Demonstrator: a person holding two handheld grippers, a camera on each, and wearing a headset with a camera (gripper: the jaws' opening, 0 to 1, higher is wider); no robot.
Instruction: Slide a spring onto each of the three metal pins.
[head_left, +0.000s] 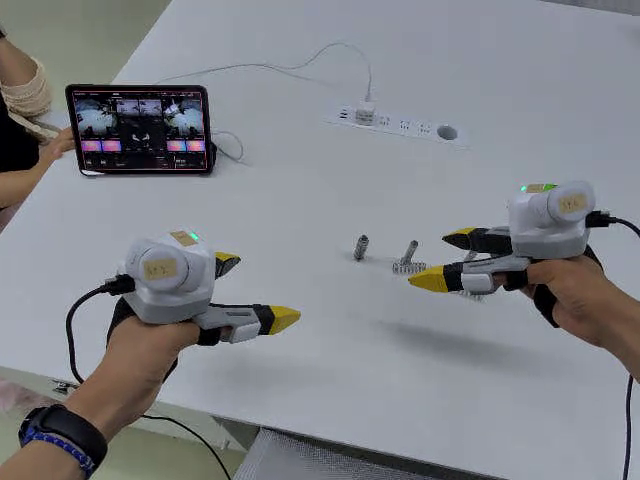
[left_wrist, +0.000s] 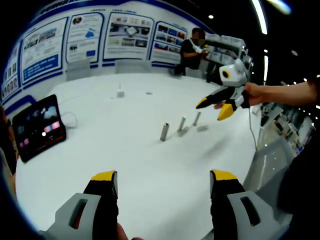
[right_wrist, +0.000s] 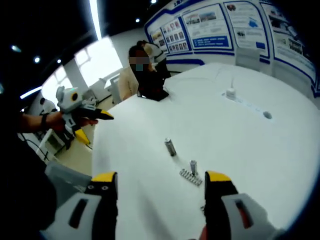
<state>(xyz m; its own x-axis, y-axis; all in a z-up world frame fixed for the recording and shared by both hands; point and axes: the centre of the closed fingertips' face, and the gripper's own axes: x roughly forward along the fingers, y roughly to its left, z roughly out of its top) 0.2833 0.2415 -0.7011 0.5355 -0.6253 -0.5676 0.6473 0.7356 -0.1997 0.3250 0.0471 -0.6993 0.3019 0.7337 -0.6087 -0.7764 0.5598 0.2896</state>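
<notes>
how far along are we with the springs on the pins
Possibly one done: the leftmost pin looks ribbed, as if it already wears a spring, though it's small. In hand: nothing; the left gripper and right gripper are open and empty. Left: a loose spring lies beside the middle pin, and the rightmost pin looks bare.

1 metal pin (head_left: 361, 247) stands upright; 2nd pin (head_left: 409, 250) stands near; loose spring (head_left: 408, 268) lies beside it.
</notes>
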